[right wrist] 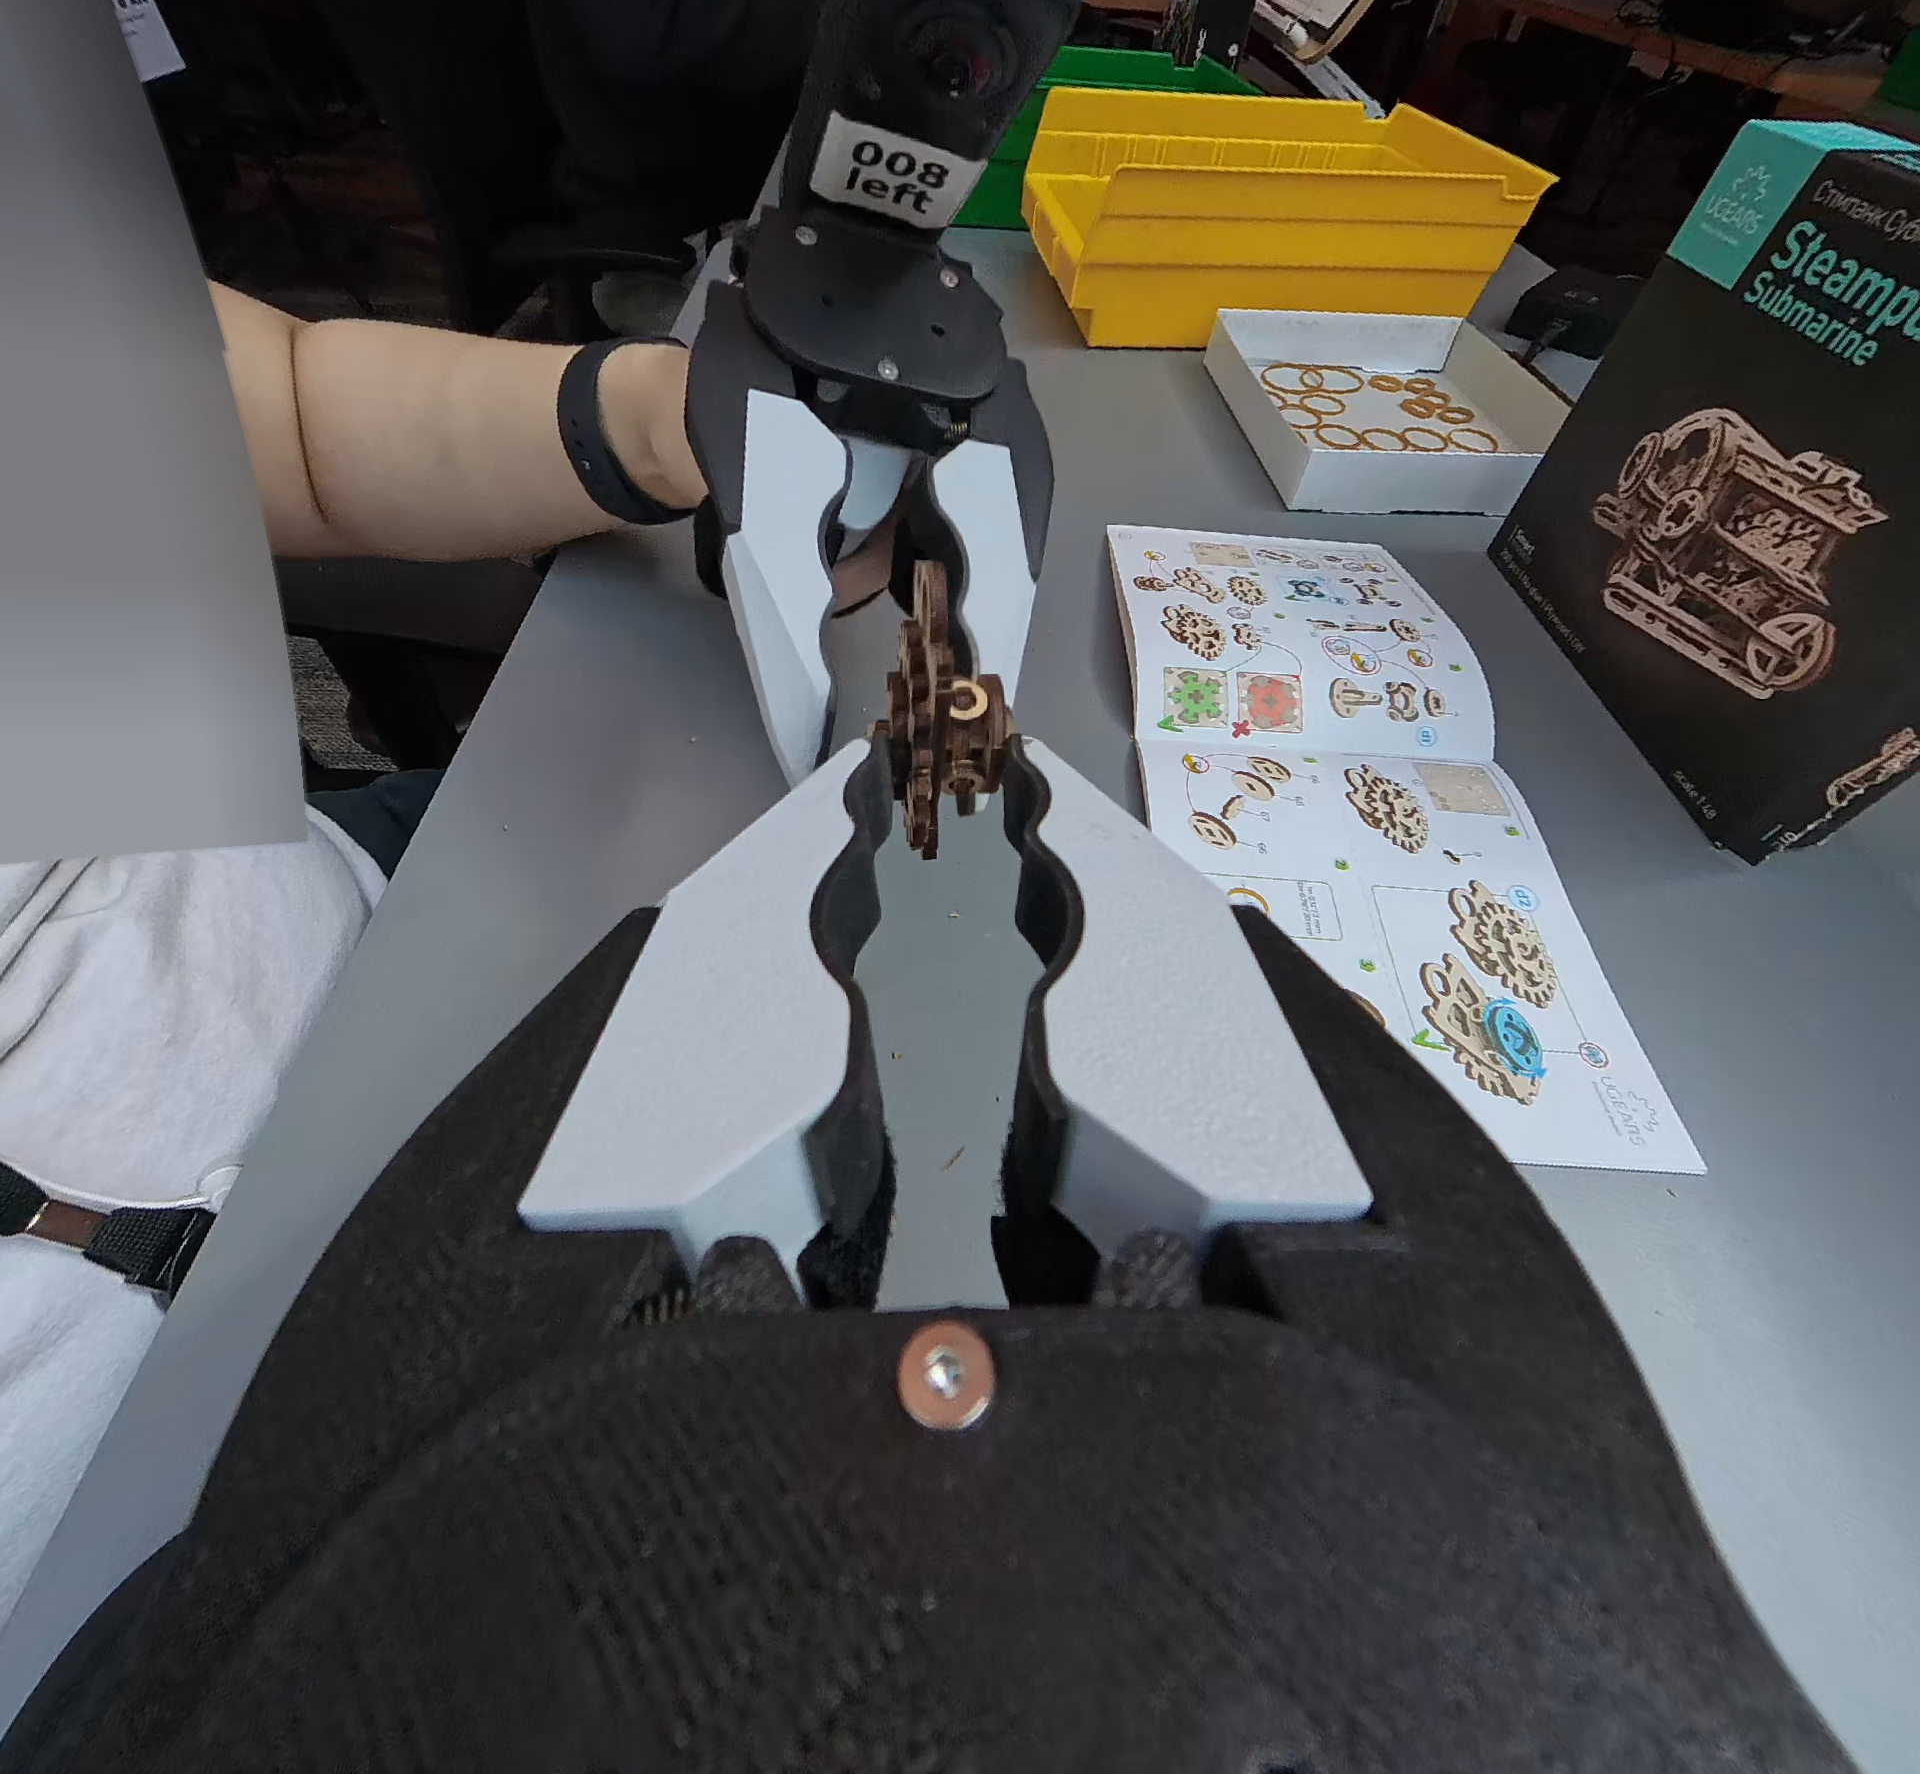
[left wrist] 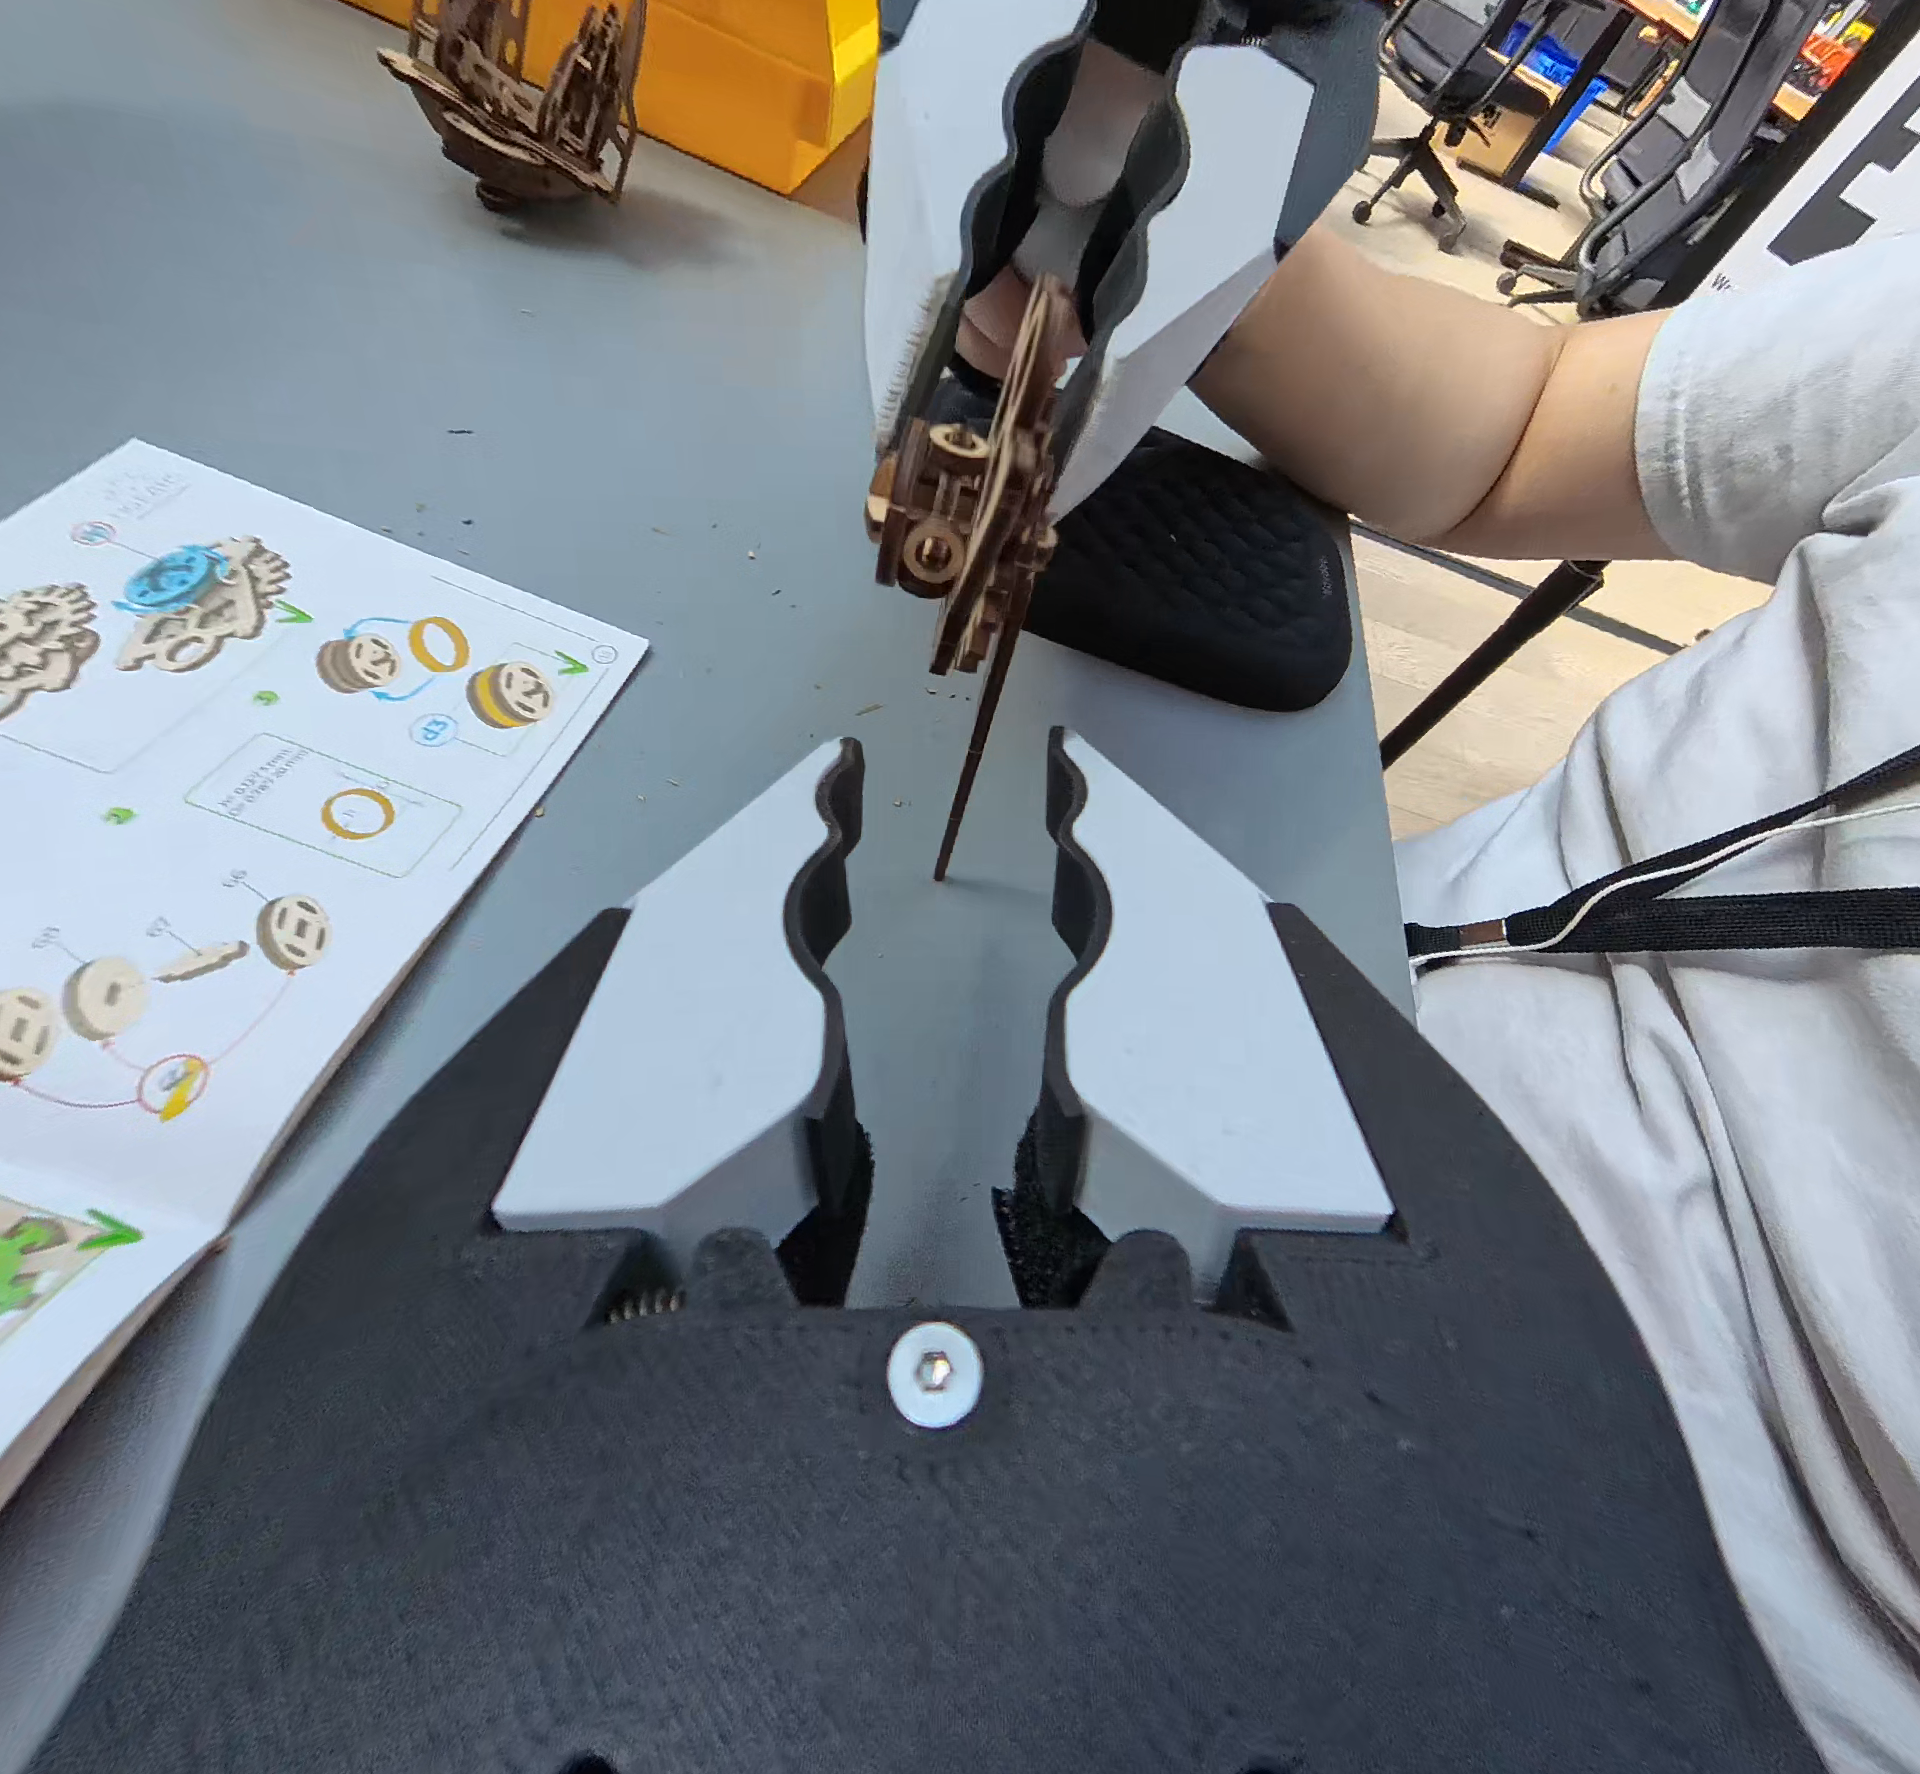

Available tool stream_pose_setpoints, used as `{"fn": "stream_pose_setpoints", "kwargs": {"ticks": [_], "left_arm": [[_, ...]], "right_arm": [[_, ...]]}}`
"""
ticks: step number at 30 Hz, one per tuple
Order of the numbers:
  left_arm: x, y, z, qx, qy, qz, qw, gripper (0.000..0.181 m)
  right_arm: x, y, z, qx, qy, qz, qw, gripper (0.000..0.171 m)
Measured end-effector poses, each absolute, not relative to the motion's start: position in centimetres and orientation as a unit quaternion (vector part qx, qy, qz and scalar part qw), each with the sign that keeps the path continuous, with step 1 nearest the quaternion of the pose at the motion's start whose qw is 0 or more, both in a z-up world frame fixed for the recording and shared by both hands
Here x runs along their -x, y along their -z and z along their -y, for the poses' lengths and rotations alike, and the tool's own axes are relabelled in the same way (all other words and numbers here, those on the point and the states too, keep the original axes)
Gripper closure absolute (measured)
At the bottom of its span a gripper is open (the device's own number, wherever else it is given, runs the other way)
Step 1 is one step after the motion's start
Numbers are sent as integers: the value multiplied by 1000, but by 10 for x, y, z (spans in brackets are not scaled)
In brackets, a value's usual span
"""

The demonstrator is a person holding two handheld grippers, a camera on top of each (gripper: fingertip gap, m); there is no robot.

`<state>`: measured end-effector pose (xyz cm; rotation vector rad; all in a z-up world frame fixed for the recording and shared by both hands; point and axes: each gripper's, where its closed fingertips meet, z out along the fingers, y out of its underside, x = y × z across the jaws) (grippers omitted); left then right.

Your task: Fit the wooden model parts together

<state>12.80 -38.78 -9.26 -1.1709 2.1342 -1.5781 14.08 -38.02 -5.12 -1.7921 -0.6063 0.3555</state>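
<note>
Grey desk (left wrist: 312, 322) | R tongs (right wrist: 945, 753) pinch gear assy (left wrist: 966, 529), axle (left wrist: 961, 789) down, near-vertical | L tongs (left wrist: 953, 737) spread

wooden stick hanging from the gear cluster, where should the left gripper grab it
Probably the bare shaft of the stick, below the gear cluster clamped by the right gripper. Bring the open left gripper straight forward, a finger each side: the stick stands near upright in line with its gap.
</note>
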Motion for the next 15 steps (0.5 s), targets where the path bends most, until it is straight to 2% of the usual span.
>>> {"fn": "stream_pose_setpoints", "kwargs": {"ticks": [7,15], "left_arm": [[-138,97,404,382,563,-721,131,180],[-144,84,404,343,545,-735,212,181]], "right_arm": [[-146,51,381,765,-138,254,575,151],[-148,40,381,756,-121,258,589,151]]}}
